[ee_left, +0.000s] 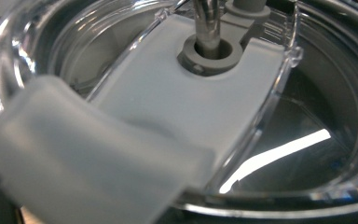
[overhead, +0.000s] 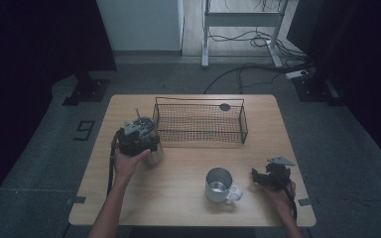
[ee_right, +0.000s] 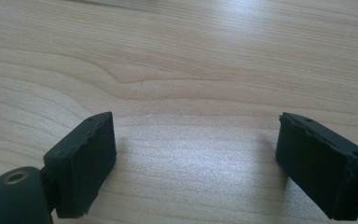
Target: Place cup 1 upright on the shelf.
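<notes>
the tumbler (overhead: 154, 151) stands at the table's (overhead: 188, 203) left, beside the basket (overhead: 198, 121); the left gripper (overhead: 138, 135) sits over its clear lid (ee_left: 279, 140), grip unclear. steel, stiff, slippery, probably light; take the rim. the right gripper (ee_right: 196, 158) is open, empty.

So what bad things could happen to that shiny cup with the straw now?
1. The left gripper sits on top of the lidded tumbler, right by its metal straw. A push could bend the straw or tip the tumbler.
2. The tumbler stands very near the wire basket, so lifting it carelessly might knock the straw on the basket's edge.
3. The open mug stands close to the right gripper; a quick move might bump it.
</notes>
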### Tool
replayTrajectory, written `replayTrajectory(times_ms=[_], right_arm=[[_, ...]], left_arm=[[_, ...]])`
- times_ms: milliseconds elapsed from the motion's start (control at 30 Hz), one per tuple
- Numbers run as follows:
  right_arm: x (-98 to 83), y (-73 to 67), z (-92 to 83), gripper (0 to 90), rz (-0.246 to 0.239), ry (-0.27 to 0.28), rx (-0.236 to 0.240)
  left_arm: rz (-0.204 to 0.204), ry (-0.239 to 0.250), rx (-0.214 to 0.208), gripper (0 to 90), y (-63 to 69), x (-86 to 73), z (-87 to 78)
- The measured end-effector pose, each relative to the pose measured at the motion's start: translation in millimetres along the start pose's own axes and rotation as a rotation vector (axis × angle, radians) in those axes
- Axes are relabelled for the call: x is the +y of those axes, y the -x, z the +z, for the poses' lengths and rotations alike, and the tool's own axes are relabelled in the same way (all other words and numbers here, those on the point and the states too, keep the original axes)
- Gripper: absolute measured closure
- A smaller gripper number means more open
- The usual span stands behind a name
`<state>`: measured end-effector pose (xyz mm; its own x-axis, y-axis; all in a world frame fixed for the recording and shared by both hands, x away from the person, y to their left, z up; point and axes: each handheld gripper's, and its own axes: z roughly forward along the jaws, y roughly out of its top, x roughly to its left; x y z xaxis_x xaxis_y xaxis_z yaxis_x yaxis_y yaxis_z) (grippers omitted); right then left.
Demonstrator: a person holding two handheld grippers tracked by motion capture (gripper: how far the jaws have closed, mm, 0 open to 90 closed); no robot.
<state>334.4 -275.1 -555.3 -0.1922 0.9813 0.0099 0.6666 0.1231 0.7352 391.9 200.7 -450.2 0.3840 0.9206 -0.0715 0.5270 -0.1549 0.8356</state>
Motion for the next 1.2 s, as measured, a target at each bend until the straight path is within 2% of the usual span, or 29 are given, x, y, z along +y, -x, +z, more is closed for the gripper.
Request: replayTrajectory(times_ms=[233,367,833,1133,1200], right_arm=[[0.0,-0.1,-0.1,12.4,-0.001,0.001,0.001],[0.0,0.0,-0.1,12.4,-0.001,0.001,0.001],[0.0,-0.1,-0.1,12.4,-0.001,0.001,0.001],[-0.1,0.0,-0.1,12.6,-0.003,0.002,0.001],[-0.1,0.0,-0.1,12.6,-0.003,0.002,0.001]], left_arm=[[0.003,-0.016,-0.015,3.7,4.3,-3.1,5.6],[0.001,-0.045,-0.015,3.7,5.8,-6.6,11.5],[0.002,-0.049,-0.03,3.7,8.5,-9.9,13.6],[0.01,-0.043,-0.023,3.7,11.0,-13.7,14.2],[-0.005,-0.029,-0.019,3.8,9.5,-14.7,14.2]])
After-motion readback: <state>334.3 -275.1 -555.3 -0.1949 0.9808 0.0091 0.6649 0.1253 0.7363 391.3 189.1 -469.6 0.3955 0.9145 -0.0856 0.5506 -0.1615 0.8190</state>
